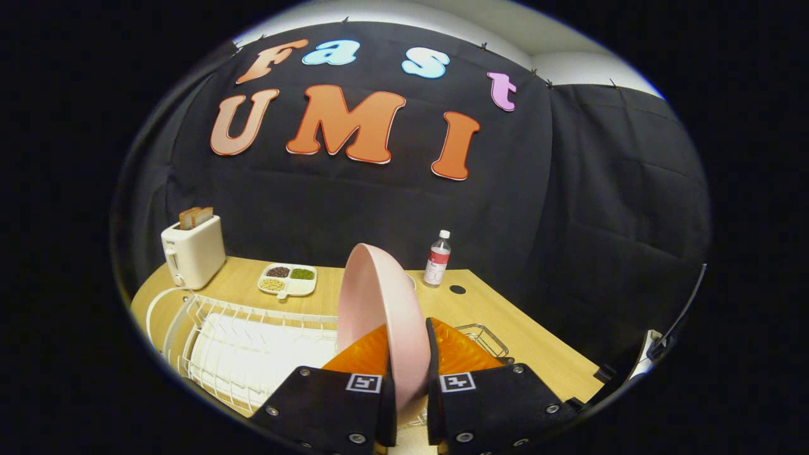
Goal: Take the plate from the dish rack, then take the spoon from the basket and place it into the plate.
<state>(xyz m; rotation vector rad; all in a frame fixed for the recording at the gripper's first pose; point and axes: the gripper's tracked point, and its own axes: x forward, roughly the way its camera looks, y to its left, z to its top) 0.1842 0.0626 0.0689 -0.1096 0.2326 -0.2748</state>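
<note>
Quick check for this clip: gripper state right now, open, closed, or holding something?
Gripper: closed on the rim of the round pink plate, held upright on edge between both fingers, above the white wire dish rack.

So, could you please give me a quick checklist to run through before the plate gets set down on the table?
1. Gripper shut on the pink plate, both fingers pressing its rim: ok.
2. Plate lifted above the white dish rack: ok.
3. Plate level for placing: not ok, it stands on edge.
4. Bare wooden table to the right of the rack: ok.
5. Wire basket in view beyond the fingers: ok.
6. Spoon inside the basket: cannot tell.
</note>
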